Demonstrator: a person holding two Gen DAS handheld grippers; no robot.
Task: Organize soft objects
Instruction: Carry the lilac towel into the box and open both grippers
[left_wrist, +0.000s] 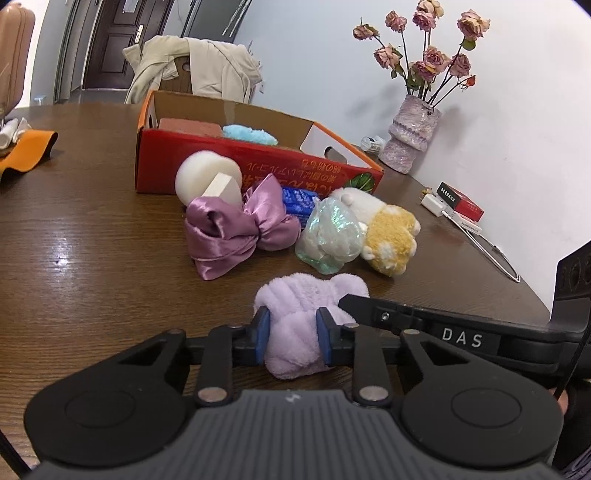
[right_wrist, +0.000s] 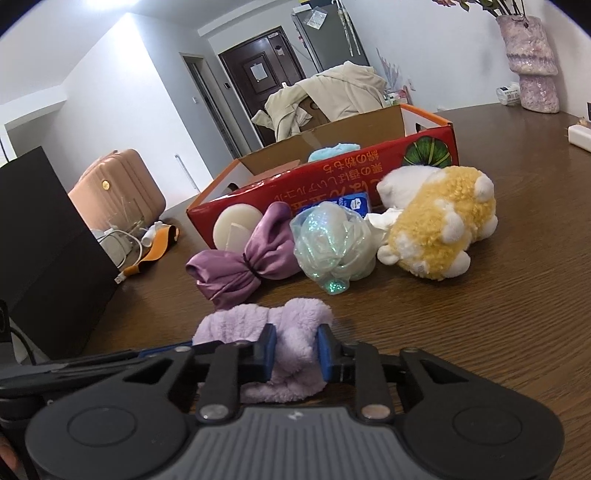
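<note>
A fluffy lilac headband lies on the brown table, and both grippers pinch it from opposite sides. My left gripper is shut on one end. My right gripper is shut on the other end of the headband. Behind it lie a purple satin bow, an iridescent bath pouf, a yellow and white plush toy, a white round sponge and a blue packet. A red cardboard box behind them holds a blue fluffy item and a reddish block.
A vase of dried roses stands at the wall. A red and black packet, a white charger and cable lie at the right. An orange cloth lies at the far left. A black box stands left in the right wrist view.
</note>
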